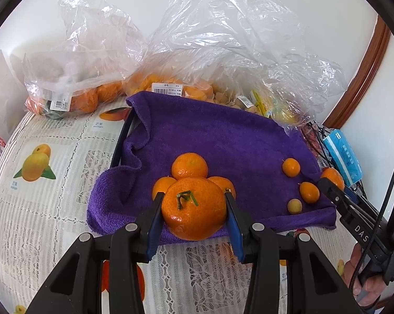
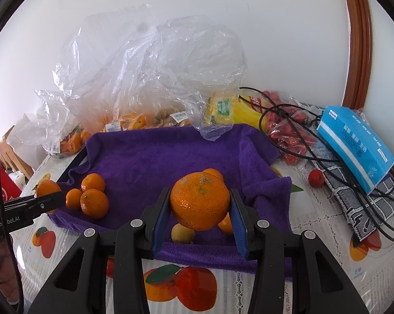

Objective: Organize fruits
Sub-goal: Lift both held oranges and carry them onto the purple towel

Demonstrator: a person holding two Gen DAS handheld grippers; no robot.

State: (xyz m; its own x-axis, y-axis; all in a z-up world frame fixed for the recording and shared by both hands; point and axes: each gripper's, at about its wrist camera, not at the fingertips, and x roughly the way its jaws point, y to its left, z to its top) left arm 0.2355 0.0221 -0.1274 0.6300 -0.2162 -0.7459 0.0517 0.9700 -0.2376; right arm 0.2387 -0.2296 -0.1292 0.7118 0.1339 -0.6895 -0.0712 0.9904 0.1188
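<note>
I have a stemmed mandarin (image 1: 194,208) clamped in my left tool (image 1: 194,204) over the purple towel's (image 1: 223,141) near edge, another mandarin (image 2: 200,200) in my right tool (image 2: 200,204). Placing step: lower each beside its cluster, then release.

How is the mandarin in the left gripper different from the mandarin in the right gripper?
The left gripper's mandarin shows a green stem; the right gripper's mandarin shows no stem, only a greyish mark on top. The left gripper's mandarin is close above the purple towel, next to three mandarins; the right gripper's mandarin hangs clear above the small fruits. Both are orange, round, and clamped between blue-padded jaws.
</note>
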